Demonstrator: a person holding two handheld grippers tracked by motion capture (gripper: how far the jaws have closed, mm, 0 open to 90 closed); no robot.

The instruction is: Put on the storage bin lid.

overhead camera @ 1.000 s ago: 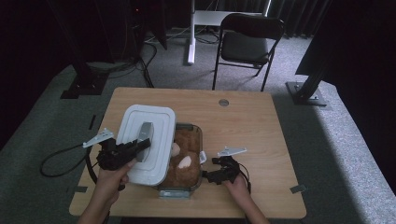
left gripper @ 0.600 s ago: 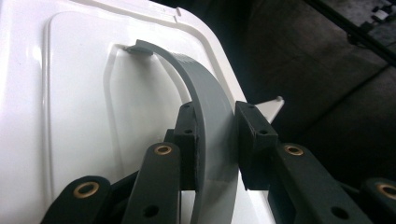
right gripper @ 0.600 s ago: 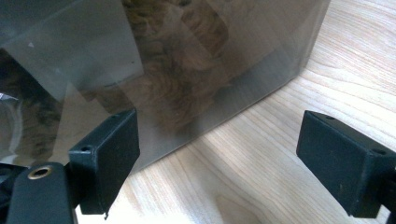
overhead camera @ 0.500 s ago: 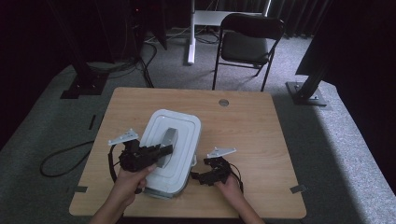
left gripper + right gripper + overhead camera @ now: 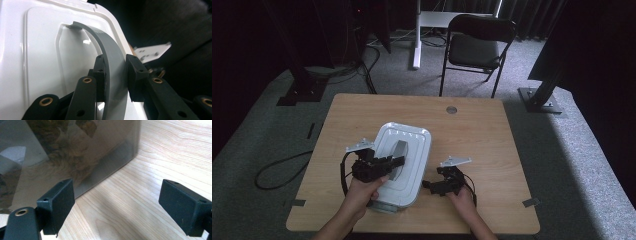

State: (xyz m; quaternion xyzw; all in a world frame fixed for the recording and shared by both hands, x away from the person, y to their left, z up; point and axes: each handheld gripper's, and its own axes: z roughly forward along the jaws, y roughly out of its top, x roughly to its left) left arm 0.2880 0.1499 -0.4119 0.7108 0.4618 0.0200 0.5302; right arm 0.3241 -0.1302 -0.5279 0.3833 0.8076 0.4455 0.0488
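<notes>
A white lid [image 5: 412, 142] with a grey arched handle [image 5: 399, 149] lies over a clear storage box [image 5: 388, 205] near the table's front. My left gripper [image 5: 396, 162] is shut on that handle. In the left gripper view the two black pads clamp the grey handle [image 5: 100, 37] from both sides above the lid [image 5: 40, 50]. My right gripper [image 5: 428, 186] rests open on the table just right of the box. In the right gripper view its jaws [image 5: 120, 202] stand wide apart. The box's smoky wall [image 5: 62, 150] is close ahead on the left, with brownish contents dimly showing through.
The wooden table [image 5: 472, 135] has bare room at the back and right. A round grommet [image 5: 452, 109] sits near its far edge. A black folding chair [image 5: 479, 42] stands beyond it. A cable [image 5: 277, 170] loops on the floor at the left.
My left gripper has carried the lid to the right, from beside the open box to over it, so the contents are now covered. The right gripper has stayed beside the box.
</notes>
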